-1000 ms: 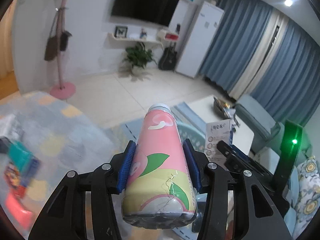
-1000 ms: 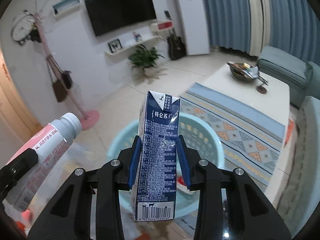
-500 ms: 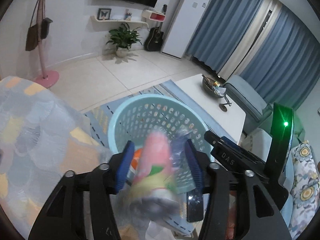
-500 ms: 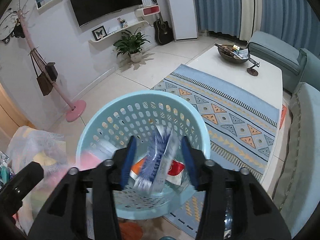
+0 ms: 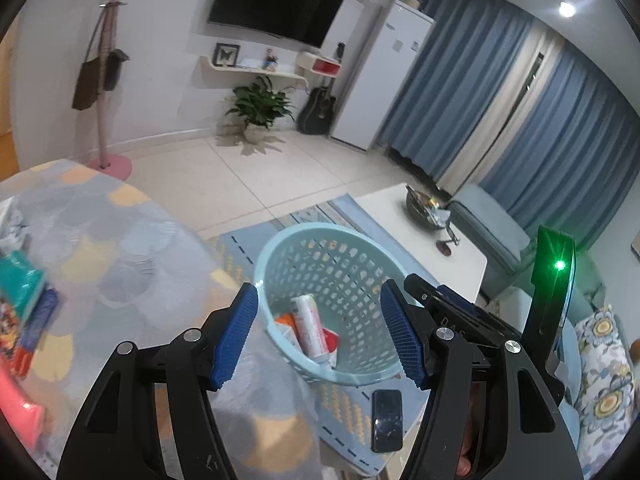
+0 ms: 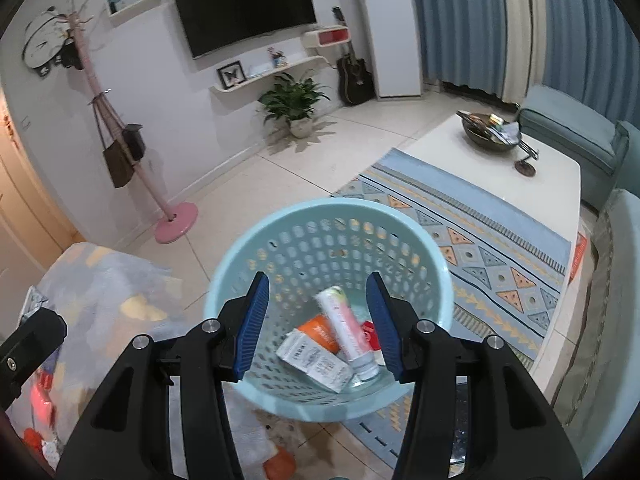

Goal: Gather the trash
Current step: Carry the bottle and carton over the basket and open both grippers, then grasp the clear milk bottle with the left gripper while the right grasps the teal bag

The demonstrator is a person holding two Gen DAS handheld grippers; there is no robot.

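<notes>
A light blue perforated basket (image 5: 276, 248) (image 6: 224, 280) stands on the floor below both grippers. Inside it lie a pink bottle (image 5: 310, 330) (image 6: 346, 330), a white milk carton (image 6: 316, 362) and an orange packet (image 6: 318, 332) (image 5: 285, 320). My left gripper (image 5: 318, 338) is open and empty above the basket's near rim. My right gripper (image 6: 318, 326) is open and empty above the basket's middle.
A table with a patterned cloth (image 5: 100, 248) (image 6: 104, 280) holds boxes and packets (image 5: 24, 312) at the left. A phone (image 5: 386, 420) lies on the rug (image 6: 500, 248). A white coffee table (image 6: 520, 176) with a bowl (image 6: 486, 132) stands to the right, sofas beyond it.
Both grippers tilted down over the basket and opened. The pink bottle fell from the left gripper and the carton from the right; both now lie in the basket.
</notes>
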